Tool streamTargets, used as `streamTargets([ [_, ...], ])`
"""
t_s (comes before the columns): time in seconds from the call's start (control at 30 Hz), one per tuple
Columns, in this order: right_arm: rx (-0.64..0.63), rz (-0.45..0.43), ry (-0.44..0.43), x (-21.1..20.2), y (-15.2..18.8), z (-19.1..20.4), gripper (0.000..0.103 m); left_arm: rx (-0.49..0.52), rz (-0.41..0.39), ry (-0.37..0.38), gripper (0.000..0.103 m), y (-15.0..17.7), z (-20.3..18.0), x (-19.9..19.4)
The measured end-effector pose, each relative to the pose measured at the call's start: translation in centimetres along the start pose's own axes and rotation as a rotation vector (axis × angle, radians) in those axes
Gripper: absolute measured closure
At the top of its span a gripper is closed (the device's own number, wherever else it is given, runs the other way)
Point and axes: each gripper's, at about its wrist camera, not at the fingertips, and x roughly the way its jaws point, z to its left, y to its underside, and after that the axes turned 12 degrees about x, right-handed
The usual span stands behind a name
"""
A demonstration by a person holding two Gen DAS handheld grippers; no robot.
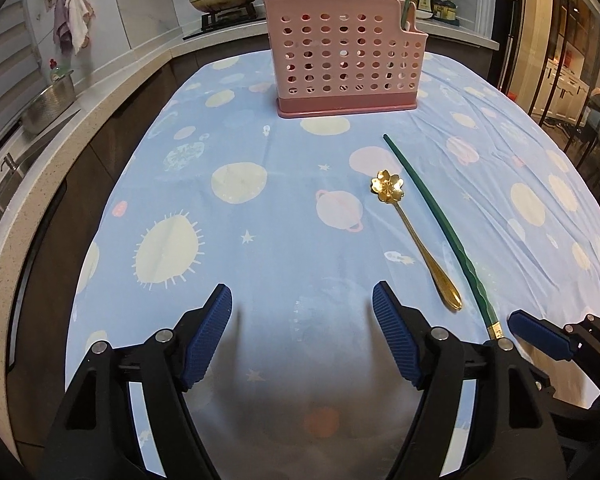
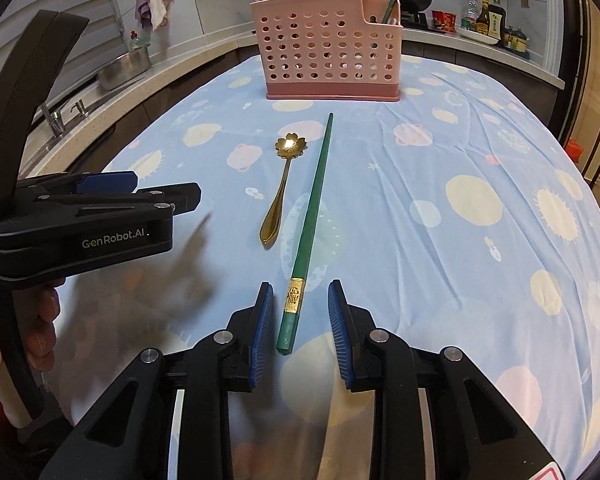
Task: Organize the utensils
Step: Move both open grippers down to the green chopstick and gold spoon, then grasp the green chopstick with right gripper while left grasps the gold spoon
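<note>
Green chopstick (image 2: 309, 216) lies flat on the cloth-covered desk (image 2: 440, 168), long axis running straight away from the right gripper (image 2: 300, 332) toward the pink holder (image 2: 328, 48), thick banded end nearest. That end sits between the right jaws, which are part-spread, pads on either side and not yet touching it. Gold flower spoon (image 2: 280, 184) lies just left of the chopstick, roughly parallel, bowl toward the holder. Left gripper (image 1: 302, 336) hovers with jaws spread wide over bare cloth; spoon handle lies just right of its right pad. Right hand is the nearer to the chopstick, left to the spoon. Right wrist view shows the chopstick's end framed by the pads; in the left wrist view that end is hidden behind the left gripper's own body. The holder already has chopsticks standing in it.
</note>
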Motion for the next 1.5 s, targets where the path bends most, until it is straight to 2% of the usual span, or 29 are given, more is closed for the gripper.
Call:
streamTargets([
  [0.1,0.0,-0.003,0.008,0.1,-0.1,-0.3,0.086,0.007,0.002,0.008,0.034,-0.1,-0.4,0.1],
  [0.17,0.002,-0.007,0.02,0.1,-0.1,-0.5,0.096,0.011,0.004,0.013,0.034,-0.1,-0.6,0.2],
  [0.43,0.06,-0.032,0.039,-0.2,-0.8,-2.4,0.096,0.018,0.003,0.068,0.03,-0.4,-1.6,0.4],
  [0.8,0.1,-0.034,0.043,-0.1,-1.2,-3.7,0.096,0.064,-0.003,0.151,0.031,-1.6,-4.6,1.4],
  [0.9,0.106,-0.034,0.044,-0.1,-1.2,-3.8,0.096,0.08,0.016,0.172,0.043,-1.7,-5.2,2.4],
  [1.07,0.111,-0.033,0.043,0.0,-1.2,-4.0,0.096,0.095,-0.001,0.155,0.046,-1.7,-5.3,2.4],
  [1.13,0.111,-0.032,0.041,0.0,-1.2,-4.0,0.096,0.095,-0.006,0.158,0.058,-1.5,-5.0,2.2],
  [1.17,0.111,-0.032,0.041,0.0,-1.2,-4.0,0.096,0.092,-0.007,0.161,0.061,-1.4,-4.8,2.1],
  [1.23,0.11,-0.033,0.043,0.0,-1.2,-4.0,0.096,0.086,-0.006,0.165,0.074,-1.2,-4.5,1.9],
  [1.33,0.111,-0.033,0.043,-0.1,-1.2,-4.1,0.096,0.076,-0.002,0.181,0.085,-0.9,-4.0,1.6],
  [1.4,0.109,-0.035,0.044,-0.1,-1.3,-4.0,0.096,0.073,0.0,0.191,0.091,-0.7,-3.7,1.5],
  [1.5,0.109,-0.038,0.044,-0.3,-1.3,-4.0,0.096,0.059,-0.001,0.209,0.092,-0.5,-3.2,1.2],
])
